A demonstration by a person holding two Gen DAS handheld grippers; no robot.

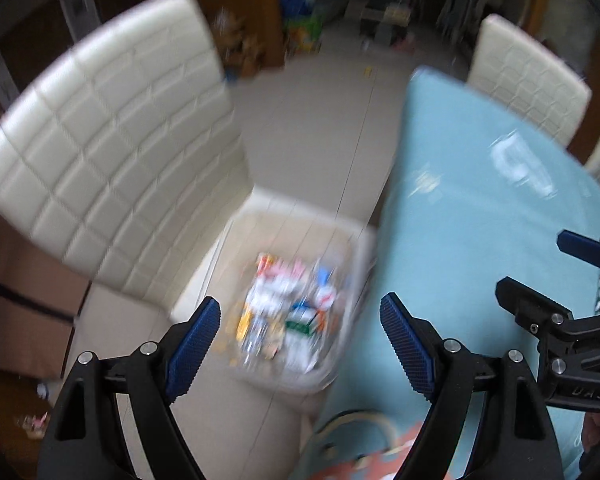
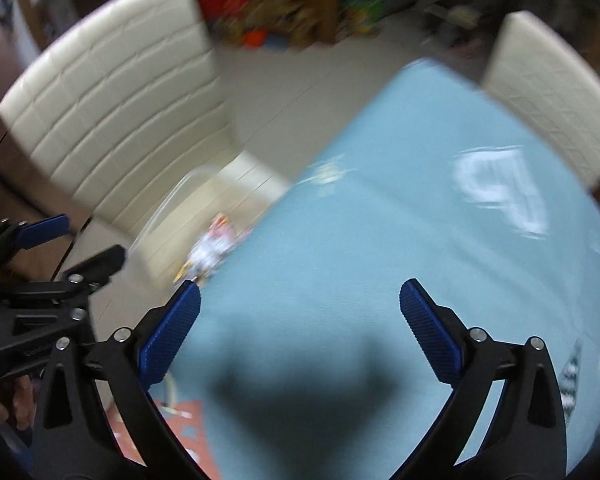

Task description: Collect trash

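Both grippers empty, fingers apart. Left gripper hovers above the trash bin; right gripper faces the worktop, clear wrapper at 1 o'clock, probably the next pickup.

From the left wrist view, the trash bin sat on the floor dead center, wrappers piled inside it. A chair stood at about 10 o'clock of the bin, right up beside it. The table ran along the bin's 3 o'clock side. Another chair was behind the table at 1 o'clock, and a clear plastic wrapper lay on the tabletop at 2.
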